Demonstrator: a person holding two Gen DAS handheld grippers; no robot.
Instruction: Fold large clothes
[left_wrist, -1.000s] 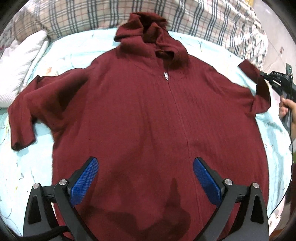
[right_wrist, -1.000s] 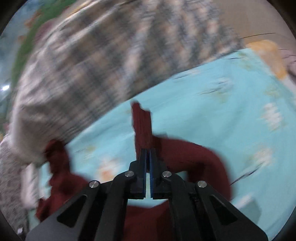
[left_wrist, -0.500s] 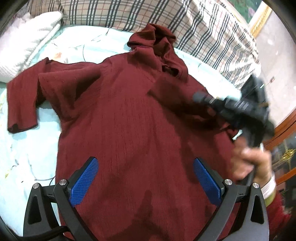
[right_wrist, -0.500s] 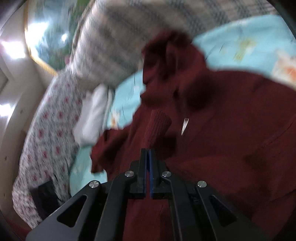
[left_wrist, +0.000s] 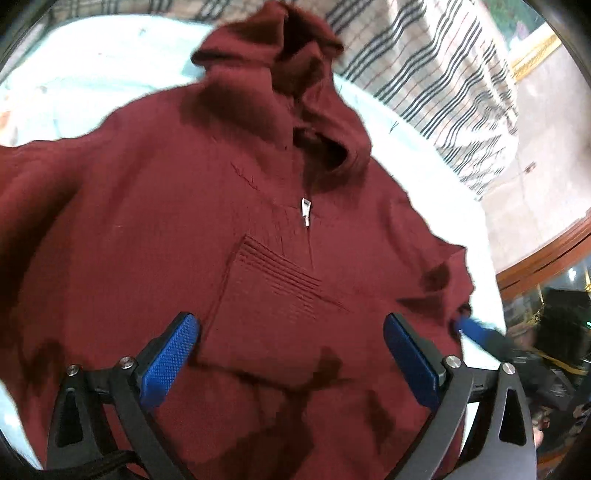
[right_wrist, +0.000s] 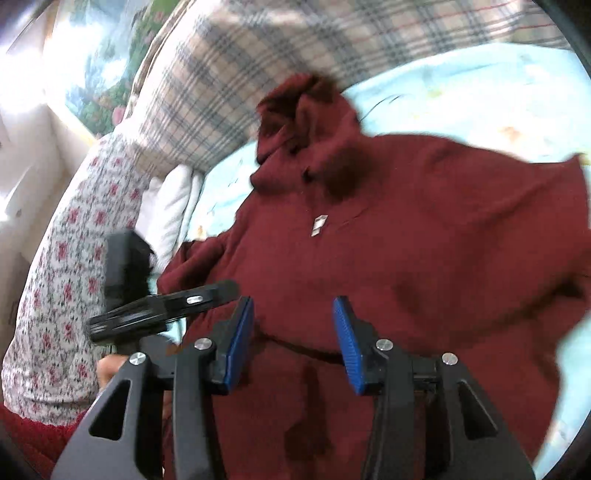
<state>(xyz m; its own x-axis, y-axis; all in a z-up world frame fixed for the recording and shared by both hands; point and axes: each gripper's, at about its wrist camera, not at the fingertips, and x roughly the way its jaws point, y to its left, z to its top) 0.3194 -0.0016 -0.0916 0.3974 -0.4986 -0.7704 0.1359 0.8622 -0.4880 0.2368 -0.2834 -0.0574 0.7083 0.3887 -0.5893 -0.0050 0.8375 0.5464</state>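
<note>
Dark red knitted hooded zip cardigan (left_wrist: 258, 229) below both grippers, no readable label; left gripper (left_wrist: 291, 354) wide apart and empty, right gripper (right_wrist: 293, 332) just parted, nothing between.

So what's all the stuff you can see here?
hoodie: one, dark red, spread flat on the bed, one sleeve folded across its chest
zipper pull: one, silver, below the hood
sheet: one, pale blue, under the hoodie
plaid pillow: one, beige check, behind the hood
white pillow: one, beside the plaid one
floral quilt: one, red on white, bed edge
left tool: black, blue pads, open
right tool: black, blue pads, just opening, nothing between
</note>
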